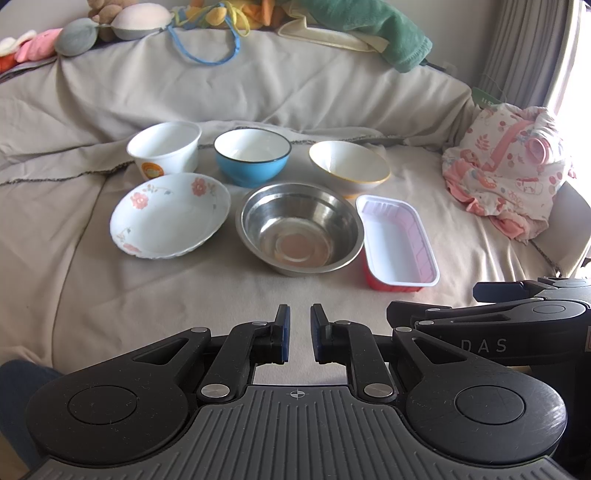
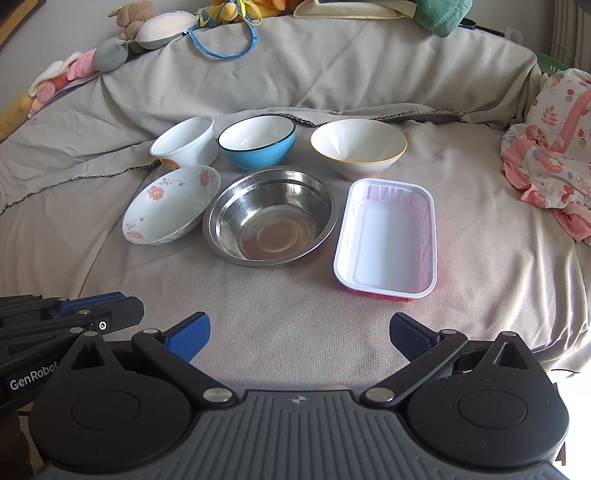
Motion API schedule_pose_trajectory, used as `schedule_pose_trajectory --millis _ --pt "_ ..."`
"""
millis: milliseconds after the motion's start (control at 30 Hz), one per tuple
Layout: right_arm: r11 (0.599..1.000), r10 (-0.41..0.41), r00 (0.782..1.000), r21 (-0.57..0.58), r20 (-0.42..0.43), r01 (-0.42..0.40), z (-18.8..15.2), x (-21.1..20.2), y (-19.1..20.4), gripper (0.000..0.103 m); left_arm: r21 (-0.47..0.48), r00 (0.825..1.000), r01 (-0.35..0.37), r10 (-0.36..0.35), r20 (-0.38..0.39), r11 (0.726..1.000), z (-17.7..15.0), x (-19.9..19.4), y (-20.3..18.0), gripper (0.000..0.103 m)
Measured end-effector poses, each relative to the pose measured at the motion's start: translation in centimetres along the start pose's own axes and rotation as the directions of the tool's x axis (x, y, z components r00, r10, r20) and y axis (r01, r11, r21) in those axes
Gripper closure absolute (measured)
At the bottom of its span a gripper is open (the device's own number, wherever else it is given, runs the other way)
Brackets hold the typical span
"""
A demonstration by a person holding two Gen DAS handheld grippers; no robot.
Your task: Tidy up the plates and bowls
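Observation:
Several dishes sit in two rows on a beige cover. Back row: a white cup-bowl (image 1: 164, 147) (image 2: 184, 142), a blue bowl (image 1: 252, 155) (image 2: 257, 142) and a white bowl with a yellow rim (image 1: 349, 166) (image 2: 358, 147). Front row: a floral plate (image 1: 170, 216) (image 2: 171, 203), a steel bowl (image 1: 301, 229) (image 2: 271, 214) and a white and red plastic tray (image 1: 397, 242) (image 2: 388, 240). My left gripper (image 1: 298, 317) is nearly shut and empty, short of the steel bowl. My right gripper (image 2: 299, 328) is open and empty, short of the dishes.
Soft toys (image 1: 77, 35) and a green towel (image 1: 373, 29) lie along the raised back edge. A pink floral cloth (image 1: 513, 166) lies at the right. The right gripper's body (image 1: 517, 325) sits close beside the left one. Bare cover lies between the grippers and the dishes.

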State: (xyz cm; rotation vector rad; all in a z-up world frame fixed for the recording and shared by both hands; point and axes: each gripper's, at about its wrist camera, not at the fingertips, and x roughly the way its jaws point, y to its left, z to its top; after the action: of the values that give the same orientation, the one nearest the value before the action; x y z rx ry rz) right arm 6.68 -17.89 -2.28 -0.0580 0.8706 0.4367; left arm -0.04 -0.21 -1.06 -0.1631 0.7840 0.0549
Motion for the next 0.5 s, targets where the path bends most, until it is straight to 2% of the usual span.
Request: schedule_pose_trajectory --millis 500 --pt "1.0 0.013 1.0 0.01 -0.004 -0.013 0.3 -0.14 -0.19 0.0 0.008 1.0 -0.002 0.002 -0.012 1.0 -0.35 -0.04 -0.71 0.086"
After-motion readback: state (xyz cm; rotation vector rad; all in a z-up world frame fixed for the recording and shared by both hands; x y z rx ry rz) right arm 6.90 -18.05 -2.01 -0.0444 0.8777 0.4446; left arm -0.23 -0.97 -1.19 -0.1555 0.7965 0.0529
